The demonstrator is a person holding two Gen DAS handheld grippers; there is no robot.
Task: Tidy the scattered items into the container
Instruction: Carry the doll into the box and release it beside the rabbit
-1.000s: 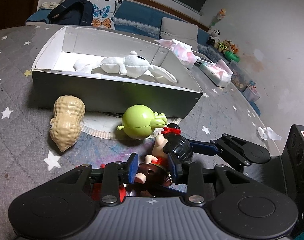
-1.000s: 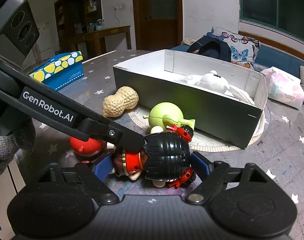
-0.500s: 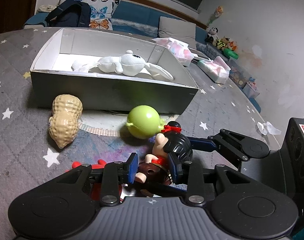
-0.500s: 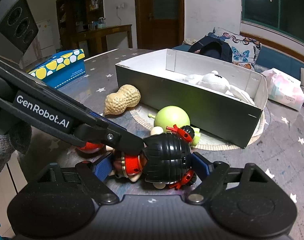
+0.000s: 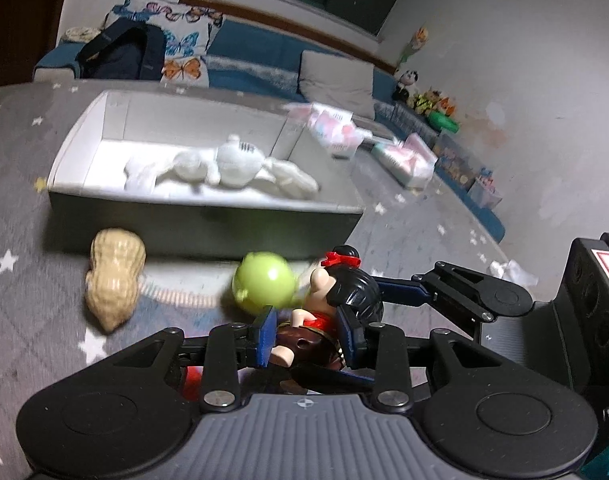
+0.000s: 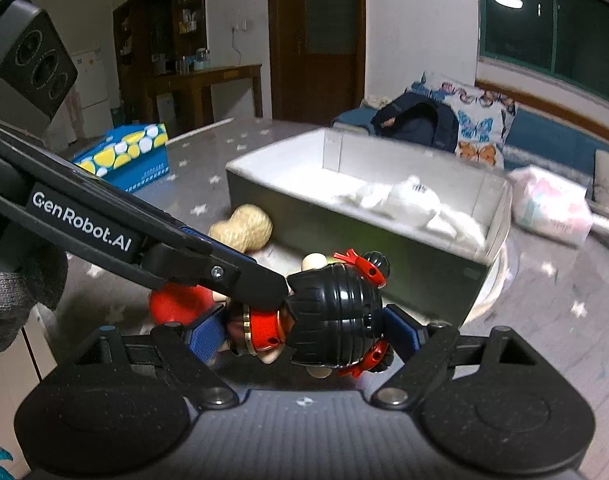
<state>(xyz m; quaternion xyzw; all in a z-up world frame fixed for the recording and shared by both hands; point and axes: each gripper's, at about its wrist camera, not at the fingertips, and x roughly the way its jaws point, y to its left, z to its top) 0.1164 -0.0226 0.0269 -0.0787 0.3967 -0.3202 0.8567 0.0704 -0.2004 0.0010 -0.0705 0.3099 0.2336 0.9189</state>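
**Lifting the doll toward the box**

Rising off the grey star-print tablecloth (image 5: 20, 280), both claws have carried the black-haired doll in the red dress (image 6: 328, 312) up since a second ago; the background now streaks with motion. Ahead, the open grey cardboard box (image 5: 200, 220) holds only the white plush rabbit (image 5: 232, 164). The left gripper (image 5: 306, 330) is clenched on the doll's waist, while the right gripper (image 6: 304, 330) brackets its head, fingers closed against it. Below, the tan peanut-shaped toy (image 5: 114, 276), the green round toy (image 5: 264, 282) and a red toy (image 6: 180, 304) remain outside the box. Judging by this, the doll goes in next, with three items left.
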